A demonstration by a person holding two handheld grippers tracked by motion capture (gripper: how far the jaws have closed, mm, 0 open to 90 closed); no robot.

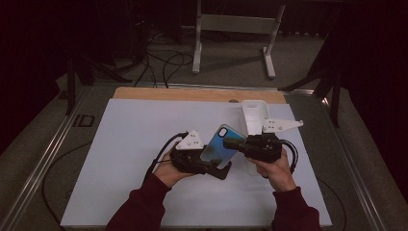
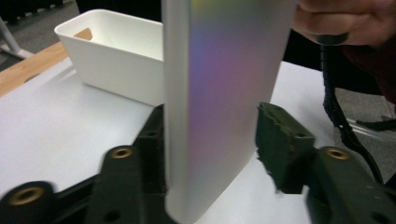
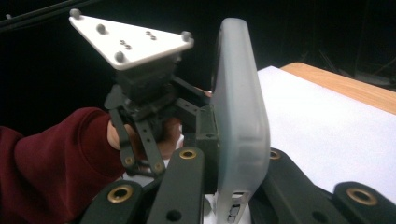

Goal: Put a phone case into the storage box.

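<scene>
A phone case [image 1: 220,146], translucent and frosted with a blue-to-violet sheen and rounded corners, is held tilted above the white table [image 1: 130,159], between the two grippers at the near middle of the high view. A person in dark red sleeves works both tools.

The right gripper [image 1: 236,143] is clenched on the case: its own view shows the case [image 3: 240,121] standing edge-on between its black jaws, both pressed against its faces, a port cut-out visible at the bottom edge.

The left gripper [image 1: 219,168] reaches in at the case's lower end. Its own view shows the case's broad face [image 2: 219,102] rising between the jaws; the left-hand one lies against the case's edge, while the pad on the other side [image 2: 275,144] stands clear of it with a gap, so this gripper has no grip.

Only the left gripper view gives a close look at the white bin [image 2: 112,56], open-topped with a handle slot, standing on the table behind the case. The right gripper view instead shows the left gripper's grey three-cornered plate [image 3: 130,39] and the sleeve [image 3: 51,163] behind it. The high view alone shows the table's wooden far edge [image 1: 192,94] and the cables on the floor beyond.
</scene>
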